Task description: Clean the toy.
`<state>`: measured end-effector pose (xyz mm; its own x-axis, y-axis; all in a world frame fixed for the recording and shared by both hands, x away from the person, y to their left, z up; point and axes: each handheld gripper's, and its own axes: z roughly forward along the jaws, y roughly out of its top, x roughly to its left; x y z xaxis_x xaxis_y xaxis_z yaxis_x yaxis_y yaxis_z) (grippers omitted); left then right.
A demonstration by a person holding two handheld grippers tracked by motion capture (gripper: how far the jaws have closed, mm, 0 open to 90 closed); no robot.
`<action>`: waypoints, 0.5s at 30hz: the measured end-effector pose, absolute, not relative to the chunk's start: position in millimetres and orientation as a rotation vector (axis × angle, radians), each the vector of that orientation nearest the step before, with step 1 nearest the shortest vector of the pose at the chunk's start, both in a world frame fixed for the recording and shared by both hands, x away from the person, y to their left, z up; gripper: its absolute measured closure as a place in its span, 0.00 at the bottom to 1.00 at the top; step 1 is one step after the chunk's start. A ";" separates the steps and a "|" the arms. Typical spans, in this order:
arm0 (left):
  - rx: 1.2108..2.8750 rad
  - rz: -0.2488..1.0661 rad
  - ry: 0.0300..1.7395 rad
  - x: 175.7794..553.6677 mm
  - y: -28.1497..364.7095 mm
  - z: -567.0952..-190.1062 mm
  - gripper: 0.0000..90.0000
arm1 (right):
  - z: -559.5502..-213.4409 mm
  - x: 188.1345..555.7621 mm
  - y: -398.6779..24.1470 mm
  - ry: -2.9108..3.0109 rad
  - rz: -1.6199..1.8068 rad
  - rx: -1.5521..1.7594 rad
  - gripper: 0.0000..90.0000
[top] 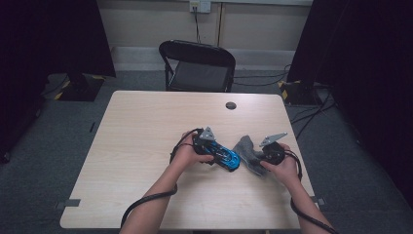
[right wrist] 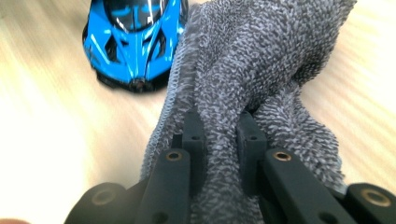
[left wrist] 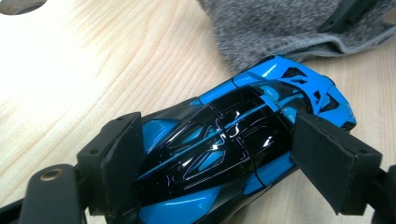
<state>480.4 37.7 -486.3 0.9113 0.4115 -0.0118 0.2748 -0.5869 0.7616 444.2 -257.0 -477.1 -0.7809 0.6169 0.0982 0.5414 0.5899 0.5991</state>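
A glossy blue and black toy car (top: 233,161) lies on the wooden table (top: 141,146), a little right of centre. My left gripper (top: 219,152) straddles it. In the left gripper view the black pads (left wrist: 123,158) press against both sides of the car (left wrist: 219,140), its nose pointing away from me. Right beside the car lies a crumpled grey terry cloth (top: 246,146). My right gripper (top: 259,157) is shut on it. Seen along the right gripper (right wrist: 222,135), a fold of the cloth (right wrist: 261,60) is pinched between the jaws, and the car's nose (right wrist: 133,42) sits just left of it.
A black folding chair (top: 199,66) stands behind the table's far edge. A round cable hole (top: 231,105) sits in the tabletop near the back. Cables run over the floor at the right (top: 311,114). Dark curtains hang on both sides.
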 end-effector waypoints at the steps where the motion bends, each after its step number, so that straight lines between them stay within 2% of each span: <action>1: 2.232 0.208 0.487 480.5 37.5 -486.2 0.19 | -477.0 442.5 -258.2 2.695 0.953 0.988 0.86; 15: 2.241 0.207 0.489 481.6 38.0 -485.4 0.19 | -474.4 409.9 -282.9 2.708 0.950 0.960 0.86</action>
<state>481.6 38.0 -485.4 0.9113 0.4115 -0.0123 0.2780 -0.5930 0.7557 409.9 -282.9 -474.4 -0.7928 0.6020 0.0956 0.5297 0.6028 0.5967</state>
